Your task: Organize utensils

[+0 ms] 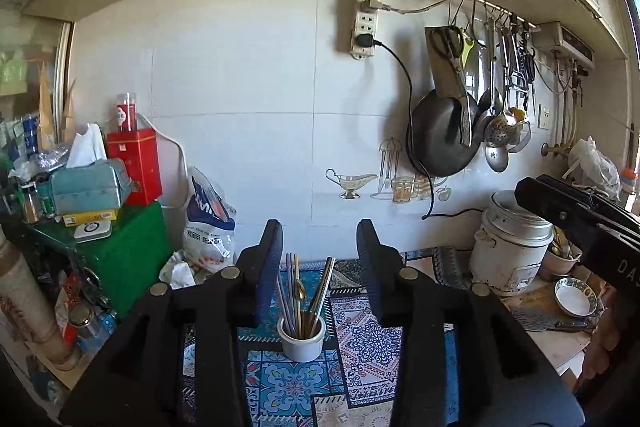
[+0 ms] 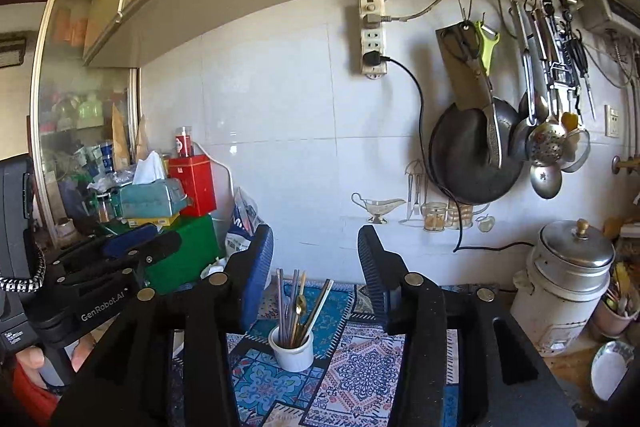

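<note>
White cup [image 1: 301, 342] on the patterned surface [image 1: 360, 343] already holds the utensils [image 1: 306, 297], upright. Left gripper [image 1: 320, 255] and right gripper [image 2: 316, 259] both wide open, empty, hovering short of it. Looks near done; no loose utensils visible.

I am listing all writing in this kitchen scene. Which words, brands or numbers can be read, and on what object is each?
"GenRobot.AI": on the left gripper, seen from the right wrist.
"DAS", cut off by the frame edge: on the right gripper, seen from the left wrist.
Print on the white and blue bag, the red tin and the yellow box: too blurred to read.
</note>
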A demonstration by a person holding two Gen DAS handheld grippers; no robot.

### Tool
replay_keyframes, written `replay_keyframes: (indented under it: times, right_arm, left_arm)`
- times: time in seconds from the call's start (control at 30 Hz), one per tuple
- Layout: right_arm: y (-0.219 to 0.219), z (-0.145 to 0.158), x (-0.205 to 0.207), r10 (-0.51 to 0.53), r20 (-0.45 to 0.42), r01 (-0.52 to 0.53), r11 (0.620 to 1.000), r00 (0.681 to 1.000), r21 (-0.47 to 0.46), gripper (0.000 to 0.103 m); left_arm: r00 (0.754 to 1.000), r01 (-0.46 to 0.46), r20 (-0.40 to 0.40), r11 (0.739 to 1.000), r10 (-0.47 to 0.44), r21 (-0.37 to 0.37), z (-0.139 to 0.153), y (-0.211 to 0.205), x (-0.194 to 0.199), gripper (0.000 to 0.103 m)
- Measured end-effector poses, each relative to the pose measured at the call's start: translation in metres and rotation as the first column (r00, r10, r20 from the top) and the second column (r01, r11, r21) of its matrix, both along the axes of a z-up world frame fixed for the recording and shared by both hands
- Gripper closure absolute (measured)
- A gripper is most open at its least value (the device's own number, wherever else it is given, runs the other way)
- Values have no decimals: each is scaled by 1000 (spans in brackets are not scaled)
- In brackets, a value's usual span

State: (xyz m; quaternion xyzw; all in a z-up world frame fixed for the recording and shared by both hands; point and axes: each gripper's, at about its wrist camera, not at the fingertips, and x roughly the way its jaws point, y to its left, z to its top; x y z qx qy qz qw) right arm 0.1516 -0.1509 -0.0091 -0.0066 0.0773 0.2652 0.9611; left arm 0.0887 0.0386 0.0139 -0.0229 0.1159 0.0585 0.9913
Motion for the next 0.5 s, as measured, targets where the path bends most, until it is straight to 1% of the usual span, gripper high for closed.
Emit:
replay_keyframes:
  times: [0.03, 0.07, 0.1, 0.13, 0.17, 0.2, 0.23, 0.27, 0.3, 0.37, 0.5]
  right_arm:
    - [-3, -1, -5, -14, 2, 14, 1000, 1000, 3, 51]
    - [-5, -1, -11, -29, 5, 29, 1000, 1000, 9, 43]
    - [-6, -1, -16, -47, 9, 47, 999, 999, 16, 40]
    - [-10, -1, -22, -68, 15, 68, 997, 998, 21, 33]
    - [-11, -1, -26, -89, 20, 88, 996, 996, 24, 26]
    - [-12, -1, -30, -106, 25, 105, 994, 994, 25, 22]
    - [-14, -2, -36, -120, 29, 119, 993, 992, 25, 14]
    - [-13, -3, -39, -132, 33, 131, 991, 991, 25, 7]
    - [-14, -4, -44, -142, 38, 141, 990, 989, 25, 5]
    - [-13, -6, -53, -151, 55, 150, 988, 987, 27, 0]
    - [-9, -9, -63, -153, 52, 152, 988, 987, 18, 0]
  left_arm:
    - [1000, 0, 2, 1000, 0, 5, 0, -2, -9, 52]
    - [1000, 2, 5, 1000, -2, 6, -1, -3, -15, 48]
    - [1000, 5, 10, 1000, -5, 5, -1, -3, -21, 42]
    - [1000, 8, 13, 1000, -8, 5, -3, -4, -26, 36]
    - [1000, 8, 15, 1000, -8, 6, -4, -5, -32, 33]
    - [1000, 7, 17, 1000, -7, 6, -4, -6, -37, 27]
    - [1000, 5, 21, 1000, -5, 4, -5, -6, -42, 21]
    - [1000, 4, 26, 1000, -4, 3, -6, -6, -47, 17]
    - [999, 1, 32, 1000, -2, 4, -8, -6, -52, 12]
    - [999, -7, 39, 1000, 6, 15, -9, -7, -59, 8]
    - [999, -20, 43, 999, 18, 26, -13, -8, -69, 3]
